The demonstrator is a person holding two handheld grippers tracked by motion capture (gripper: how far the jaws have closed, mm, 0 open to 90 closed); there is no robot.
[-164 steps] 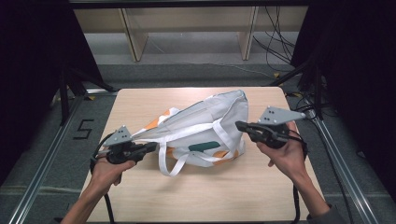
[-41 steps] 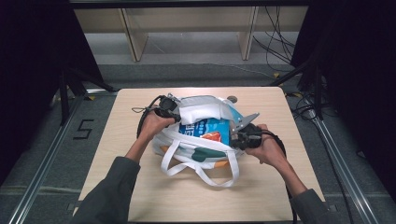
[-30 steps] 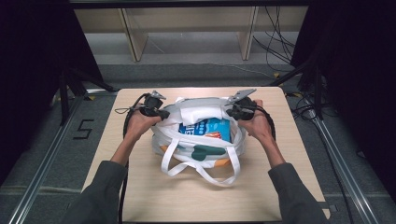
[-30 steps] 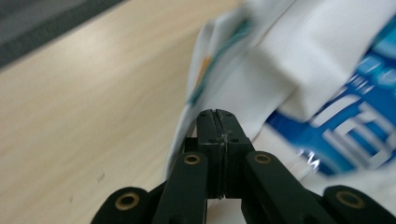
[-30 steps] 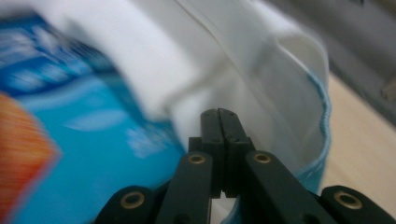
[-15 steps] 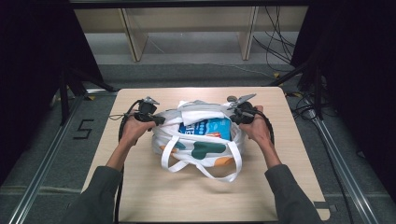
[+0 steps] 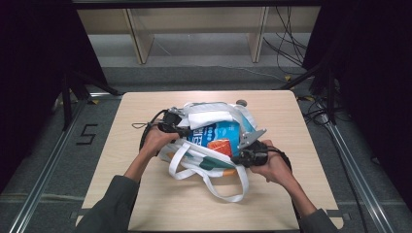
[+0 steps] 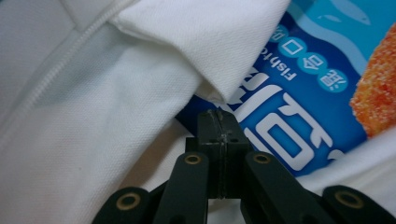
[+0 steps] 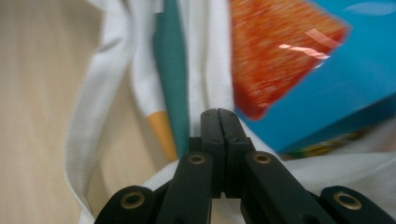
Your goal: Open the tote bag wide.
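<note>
In the high view, a white cloth tote bag with long white strap handles (image 7: 204, 160) lies near the middle of the light wooden tabletop (image 7: 145, 204), a little toward the far edge, its mouth spread open and its handles trailing toward the near edge. Inside the open mouth lies a blue glossy snack packet printed with white lettering and an orange fried piece (image 7: 218, 138). The left gripper (image 7: 187, 131) is at the bag's left rim, on the side facing the left edge of the tabletop, and the right gripper (image 7: 239, 154) is at the bag's right near rim, with its grey three-cornered plate (image 7: 251, 137) tilted over it; a hand and dark sleeve come up to each from the near edge. In the left gripper view, the two black jaws are pressed together, and their tips lie against the white cloth where a folded flap of the bag overlaps the packet; whether cloth is caught between them cannot be told. In the right gripper view, the black jaws are likewise together, their tips at the white cloth of the bag's rim beside a teal and orange stripe (image 9: 170, 79), with the packet's corner to the right and bare wood to the left; any pinch on the cloth is not clear.
</note>
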